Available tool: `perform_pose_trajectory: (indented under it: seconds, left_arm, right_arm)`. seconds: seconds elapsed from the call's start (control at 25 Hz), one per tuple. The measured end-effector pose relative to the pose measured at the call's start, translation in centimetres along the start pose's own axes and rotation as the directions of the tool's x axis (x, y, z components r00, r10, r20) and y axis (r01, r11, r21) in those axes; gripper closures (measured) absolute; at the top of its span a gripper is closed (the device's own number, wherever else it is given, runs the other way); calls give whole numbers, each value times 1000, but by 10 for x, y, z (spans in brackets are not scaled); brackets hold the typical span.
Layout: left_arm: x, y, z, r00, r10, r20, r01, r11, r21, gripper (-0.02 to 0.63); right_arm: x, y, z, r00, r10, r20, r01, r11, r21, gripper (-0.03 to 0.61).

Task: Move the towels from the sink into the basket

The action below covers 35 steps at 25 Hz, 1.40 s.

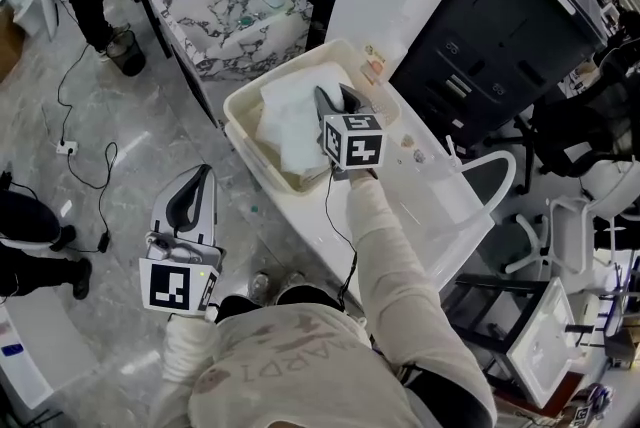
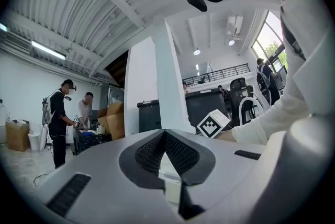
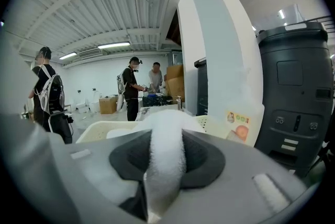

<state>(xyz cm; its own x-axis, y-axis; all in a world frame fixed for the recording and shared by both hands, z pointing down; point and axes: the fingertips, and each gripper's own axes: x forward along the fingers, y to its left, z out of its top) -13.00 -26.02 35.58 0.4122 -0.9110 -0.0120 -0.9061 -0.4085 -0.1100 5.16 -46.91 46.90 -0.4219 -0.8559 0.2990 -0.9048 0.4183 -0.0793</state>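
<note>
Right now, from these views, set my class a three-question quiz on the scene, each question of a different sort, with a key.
1. What does the right tool grip?
2. True or false: the left tool hangs over the basket.
3. What lies in the basket? A nothing; B white towels; C the left tool.

Key
1. A white towel, pinched between its jaws.
2. False: it hangs over the floor, shut and empty.
3. B
</note>
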Motion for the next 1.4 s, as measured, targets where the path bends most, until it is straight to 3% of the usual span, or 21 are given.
perform_pose_trajectory:
  seconds: [0.48, 0.84, 0.92, 1.04, 1.4]
  left_arm:
    - [-9, 10, -2, 1000, 30, -9, -30, 1000, 2, 609]
    - [-4, 2, 4, 1000, -18, 11, 18, 1000, 2, 609]
    - [-3, -1, 6, 999, -31, 18, 31, 1000, 2, 609]
    - [0, -6, 8, 998, -51, 25, 51, 999, 3, 609]
    - [9, -18, 15, 992, -117, 45, 117, 993, 5, 609]
  right_arm:
    - [12, 7, -7, 1000, 3, -6, -3, 1000, 2, 418]
    - [-22, 10, 22, 996, 0, 94, 0, 1000, 6, 382]
    - [-33, 10, 27, 993, -11, 114, 10, 1000, 4, 416]
    - [-49, 9, 31, 990, -21, 142, 21, 1000, 5, 554]
    - [-86, 16, 36, 982, -15, 189, 15, 1000, 2, 568]
